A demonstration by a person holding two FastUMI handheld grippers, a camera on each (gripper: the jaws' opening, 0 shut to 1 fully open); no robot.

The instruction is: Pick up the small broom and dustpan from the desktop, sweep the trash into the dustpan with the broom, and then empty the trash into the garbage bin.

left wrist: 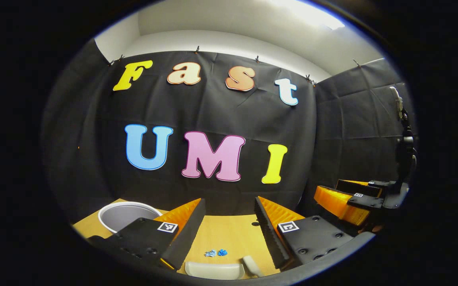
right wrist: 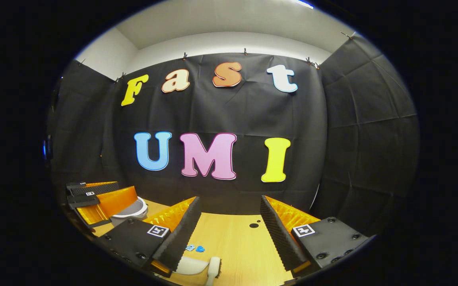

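Garbage bin: A pale round garbage bin (left wrist: pixel 123 214) stood at the far left of the wooden tabletop (left wrist: pixel 229 234), its rim partly hidden behind the left gripper's own finger in the left gripper view.

Left gripper: The left gripper (left wrist: pixel 229 228) hung above the tabletop with its fingers spread wide and nothing between them; the right gripper view caught it off to the left, in front of the bin.

Trash: Two small blue scraps of trash (left wrist: pixel 217 252) lay together on the bare wood, just beyond the dustpan.

Dustpan: The white dustpan (left wrist: pixel 214 271) sat at the near edge of the tabletop, not yet picked up.

Broom: A pale handle, judged to be the small broom (left wrist: pixel 251 265), lay just beside the dustpan on its right; its bristles were out of sight, so the call was not certain.

Right gripper: The right gripper (right wrist: pixel 229 230) hovered with its fingers held well apart, empty, the tools low at its left.

Stage: Both tools appeared untouched, so the task looked barely begun.

Risk: The scraps were light and close to the dustpan's lip; a clumsy grab at either tool could knock the pan into them and scatter them. With broom and dustpan lying almost together, a wide-open grasp might also catch both at once.
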